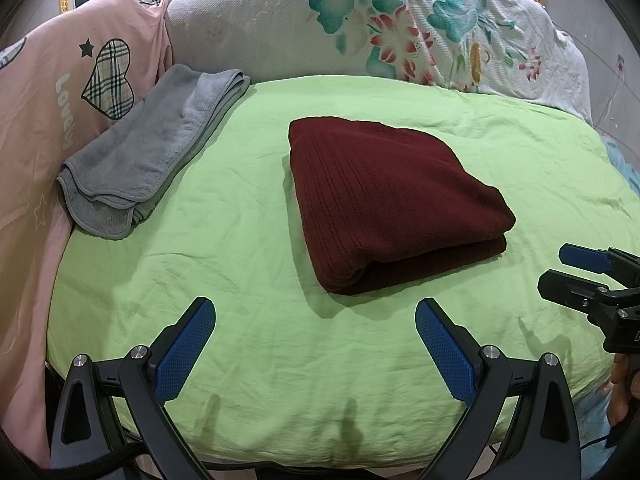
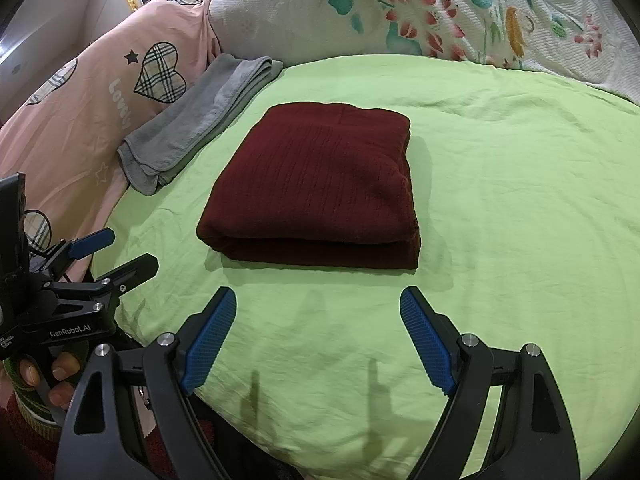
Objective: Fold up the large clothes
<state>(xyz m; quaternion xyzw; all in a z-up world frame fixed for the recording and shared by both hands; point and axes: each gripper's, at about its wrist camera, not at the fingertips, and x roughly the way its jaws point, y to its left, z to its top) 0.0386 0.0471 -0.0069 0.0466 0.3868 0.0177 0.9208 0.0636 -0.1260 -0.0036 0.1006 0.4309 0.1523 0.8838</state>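
Observation:
A dark red knitted garment [image 1: 384,204] lies folded into a thick rectangle on the green sheet [image 1: 248,240]; it also shows in the right wrist view [image 2: 320,184]. My left gripper [image 1: 316,320] is open and empty, held above the sheet a little short of the garment's near edge. My right gripper [image 2: 318,312] is open and empty too, just in front of the garment's folded edge. The right gripper also shows at the right edge of the left wrist view [image 1: 560,268], and the left gripper at the left of the right wrist view [image 2: 128,252].
A folded grey towel [image 1: 152,152] lies at the sheet's left edge against a pink quilt with plaid hearts [image 1: 52,92]. A white floral quilt [image 1: 360,20] is piled at the back. The green sheet [image 2: 500,200] extends to the right of the garment.

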